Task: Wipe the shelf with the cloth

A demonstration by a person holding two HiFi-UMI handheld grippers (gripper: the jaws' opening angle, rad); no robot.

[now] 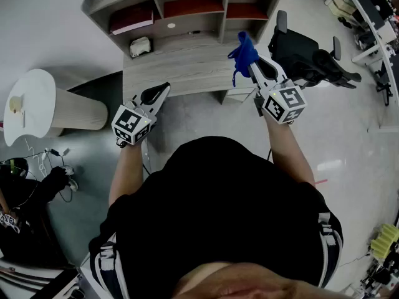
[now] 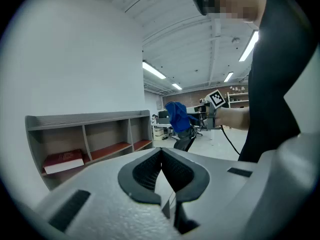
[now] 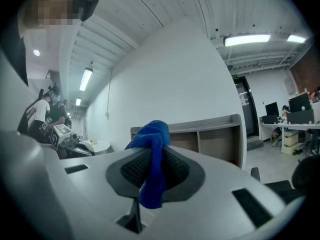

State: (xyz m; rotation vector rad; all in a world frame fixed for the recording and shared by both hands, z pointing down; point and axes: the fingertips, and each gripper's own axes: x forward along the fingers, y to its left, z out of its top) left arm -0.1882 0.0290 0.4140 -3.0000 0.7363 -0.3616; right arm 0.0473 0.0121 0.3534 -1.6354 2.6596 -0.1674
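A grey wooden shelf unit (image 1: pixel 187 17) with open compartments stands on a desk against the wall; it also shows in the left gripper view as the shelf (image 2: pixel 90 134) and behind the right jaws as the shelf (image 3: pixel 210 134). My right gripper (image 1: pixel 252 58) is shut on a blue cloth (image 1: pixel 242 53), held up in front of the desk's right end. The cloth (image 3: pixel 152 159) hangs bunched between the right jaws, and the cloth (image 2: pixel 177 116) shows far off in the left gripper view. My left gripper (image 1: pixel 161 92) is shut and holds nothing, at the desk's front edge.
A red-and-white book (image 1: pixel 131 20) lies in the left compartment. A small white object (image 1: pixel 140 45) sits on the desk top (image 1: pixel 187 64). A black office chair (image 1: pixel 305 55) stands at right, a round white table (image 1: pixel 31 101) at left. Another person (image 3: pixel 42 116) stands in the distance.
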